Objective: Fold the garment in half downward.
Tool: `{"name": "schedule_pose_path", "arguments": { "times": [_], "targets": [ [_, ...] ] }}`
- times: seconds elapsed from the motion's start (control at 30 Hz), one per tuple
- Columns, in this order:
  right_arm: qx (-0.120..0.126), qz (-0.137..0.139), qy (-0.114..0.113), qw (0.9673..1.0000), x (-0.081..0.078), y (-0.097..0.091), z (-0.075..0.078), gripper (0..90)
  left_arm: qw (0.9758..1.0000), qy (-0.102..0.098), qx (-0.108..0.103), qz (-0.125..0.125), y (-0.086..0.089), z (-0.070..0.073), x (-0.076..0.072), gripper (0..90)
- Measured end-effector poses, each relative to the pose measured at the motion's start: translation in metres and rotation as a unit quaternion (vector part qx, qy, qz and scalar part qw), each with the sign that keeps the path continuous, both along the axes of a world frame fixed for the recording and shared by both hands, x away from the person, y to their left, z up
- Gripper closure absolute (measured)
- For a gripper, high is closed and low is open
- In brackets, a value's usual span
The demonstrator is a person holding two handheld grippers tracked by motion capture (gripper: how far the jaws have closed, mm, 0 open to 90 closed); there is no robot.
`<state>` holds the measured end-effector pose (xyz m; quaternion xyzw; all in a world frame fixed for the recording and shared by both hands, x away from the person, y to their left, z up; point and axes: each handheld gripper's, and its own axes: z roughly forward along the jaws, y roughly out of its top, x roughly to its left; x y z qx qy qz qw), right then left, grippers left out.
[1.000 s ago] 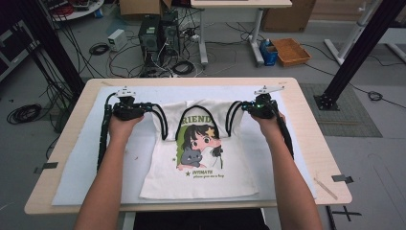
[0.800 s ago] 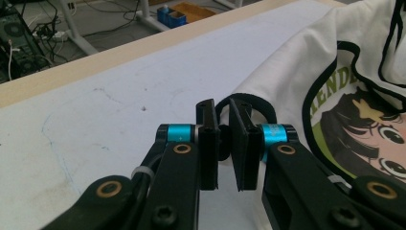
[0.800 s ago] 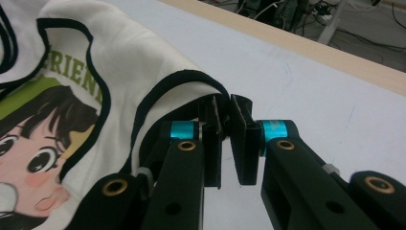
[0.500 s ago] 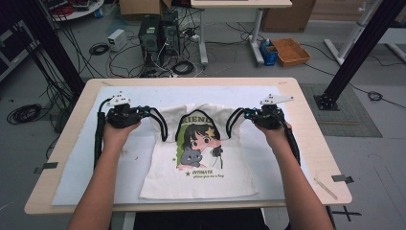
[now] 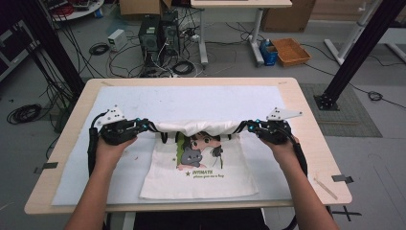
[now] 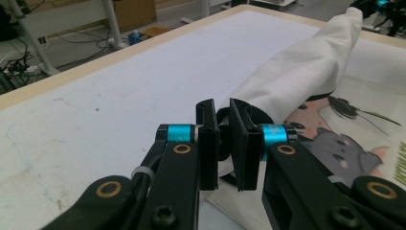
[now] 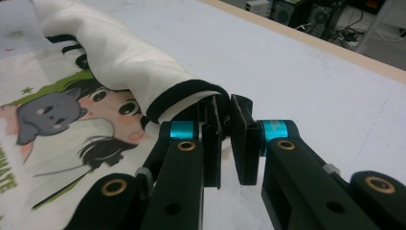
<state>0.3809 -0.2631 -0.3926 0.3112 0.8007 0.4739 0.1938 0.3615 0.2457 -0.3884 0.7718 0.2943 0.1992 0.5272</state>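
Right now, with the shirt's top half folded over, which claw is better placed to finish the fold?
Neither clearly: the left claw and right claw pinch opposite ends of the T-shirt fold, level with each other. Probably both together.

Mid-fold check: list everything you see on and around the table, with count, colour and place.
T-shirt: one, white with cartoon print and black trim, table centre, top edge folded over toward the person.
Mat: one, white, covering the tabletop.
Table: one, light wood.
Computer towers: two, black, on the floor behind the table.
Basket: one, orange-brown, floor at back right.
Cables: many, black, across the floor.
Left gripper: one, black, shut on the shirt's left sleeve.
Right gripper: one, black, shut on the right sleeve.
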Motion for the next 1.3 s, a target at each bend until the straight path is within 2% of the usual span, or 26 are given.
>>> {"name": "schedule_pose_path", "arguments": {
  "times": [0.13,0.23,0.4,0.53,0.57,0.6,0.67,0.7,0.77,0.87,0.97,1.1,1.17,1.2,1.3],
  "targets": [
    [0.001,0.011,-0.001,0.9999,-0.018,-0.003,-0.005,84.3,0.9999,0.0,-0.004,-0.013,-0.001,-0.005,-0.018,82.2],
    [-0.003,0.02,-0.001,0.9998,-0.033,-0.004,-0.011,84.2,0.9997,0.003,0.004,-0.022,-0.002,-0.013,-0.031,82.2],
    [-0.014,0.035,0.009,0.9992,-0.056,-0.004,-0.024,84.1,0.9992,0.021,0.002,-0.034,-0.002,-0.03,-0.05,82.2],
    [-0.023,0.041,0.015,0.9988,-0.07,-0.007,-0.032,83.8,0.9988,0.033,0.002,-0.038,-0.001,-0.041,-0.059,82.1],
    [-0.026,0.043,0.015,0.9986,-0.072,-0.007,-0.034,83.4,0.9986,0.034,0.008,-0.041,-0.002,-0.042,-0.061,81.6],
    [-0.027,0.043,0.019,0.9985,-0.075,-0.008,-0.036,82.9,0.9984,0.035,0.013,-0.043,-0.003,-0.044,-0.063,79.6],
    [-0.029,0.044,0.024,0.9983,-0.078,-0.009,-0.04,79.1,0.9986,0.041,0.014,-0.031,-0.005,-0.045,-0.065,63.4],
    [-0.027,0.046,0.027,0.9982,-0.08,-0.01,-0.04,76.2,0.9985,0.046,0.011,-0.027,-0.004,-0.045,-0.065,54.8],
    [-0.02,0.043,0.031,0.9984,-0.083,-0.013,-0.04,66.3,0.9987,0.046,-0.007,-0.023,-0.001,-0.043,-0.067,45.0],
    [-0.012,0.047,0.035,0.9982,-0.088,-0.016,-0.035,55.3,0.9982,0.049,-0.032,-0.01,0.007,-0.041,-0.071,40.0],
    [-0.002,0.048,0.027,0.9985,-0.093,-0.019,-0.03,49.6,0.9974,0.058,-0.042,-0.001,0.013,-0.043,-0.073,38.6],
    [0.005,0.041,0.035,0.9985,-0.091,-0.024,-0.032,49.6,0.9961,0.082,-0.034,-0.001,0.009,-0.051,-0.069,38.5],
    [0.005,0.042,0.048,0.9979,-0.089,-0.023,-0.037,50.1,0.9957,0.09,-0.019,-0.006,0.004,-0.054,-0.068,39.0],
    [0.004,0.043,0.054,0.9976,-0.088,-0.023,-0.038,50.8,0.9954,0.095,-0.005,-0.011,0.0,-0.055,-0.067,39.3],
    [-0.008,0.049,0.068,0.9965,-0.086,-0.019,-0.045,53.8,0.9939,0.107,0.023,-0.015,-0.005,-0.06,-0.067,45.2]
  ]
}}
